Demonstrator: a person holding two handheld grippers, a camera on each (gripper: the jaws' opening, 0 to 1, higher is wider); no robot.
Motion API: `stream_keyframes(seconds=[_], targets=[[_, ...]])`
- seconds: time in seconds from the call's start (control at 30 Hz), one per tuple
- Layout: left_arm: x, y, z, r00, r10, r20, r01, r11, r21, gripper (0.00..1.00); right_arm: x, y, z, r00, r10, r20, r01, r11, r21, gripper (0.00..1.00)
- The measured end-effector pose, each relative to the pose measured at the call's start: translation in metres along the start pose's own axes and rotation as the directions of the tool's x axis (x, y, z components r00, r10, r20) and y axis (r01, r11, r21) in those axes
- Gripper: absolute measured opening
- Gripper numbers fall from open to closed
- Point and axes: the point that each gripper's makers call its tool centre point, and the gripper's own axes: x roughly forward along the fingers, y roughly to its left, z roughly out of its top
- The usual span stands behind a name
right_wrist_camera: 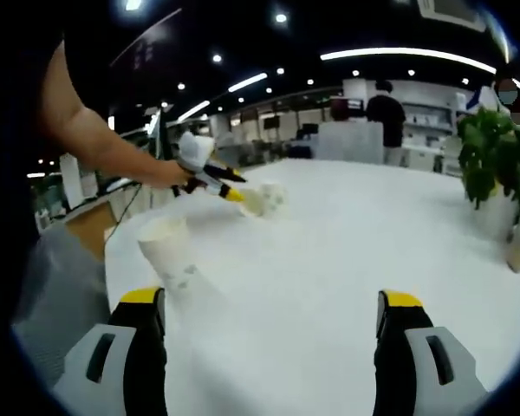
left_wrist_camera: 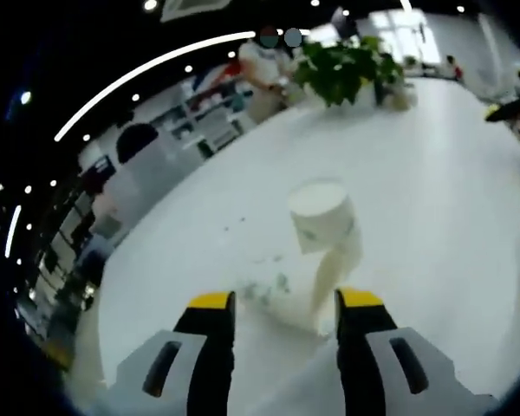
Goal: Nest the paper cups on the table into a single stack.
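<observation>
Left gripper (left_wrist_camera: pixel 284 303): seen from its own camera, the yellow-tipped jaws stand apart with a paper cup (left_wrist_camera: pixel 323 225) ahead of them, lying tilted on the white table (left_wrist_camera: pixel 433 199), its open mouth turned toward the camera. The cup looks long, so it may already be several nested together; I cannot tell how many. Its narrow end runs down close beside the right-hand jaw, but I cannot tell whether it touches.

Same gripper from across the table: in the right gripper view it sits in the person's hand (right_wrist_camera: pixel 169 173) with the cup at its jaw tips, whether pinched or only nudged I cannot tell.

Second cup (right_wrist_camera: pixel 169 247): standing tilted, just ahead of the right gripper's near-left jaw.

Right gripper (right_wrist_camera: pixel 269 312): jaws wide open, nothing between them.

Step in hand: I would say picking up, with the two lots of cups not yet joined.

Next move: close on one cup without crushing it, then line its base up with the other's mouth.

Count: two grippers, two cup items, one potted plant (right_wrist_camera: pixel 498 160), at least two people in the background.
</observation>
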Motion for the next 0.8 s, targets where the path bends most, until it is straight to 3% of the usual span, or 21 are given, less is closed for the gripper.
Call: stream_keyframes(seconds=[0.07,0.47,0.8], targets=[[0.001,0.004,0.000,0.999,0.035,-0.008,-0.034,0.996,0.082,0.44,-0.001,0.001,-0.001,1.000,-0.001,-0.001,0.001,1.000,0.004,1.00],[-0.002,0.003,0.004,1.000,0.013,-0.015,-0.012,0.999,0.053,0.14,-0.005,-0.001,0.001,1.000,-0.007,0.000,0.007,1.000,0.008,1.00],[-0.007,0.014,0.014,1.000,0.001,-0.030,0.001,0.998,0.068,0.00,-0.004,0.000,0.003,1.000,-0.004,0.007,0.004,1.000,0.008,1.00]])
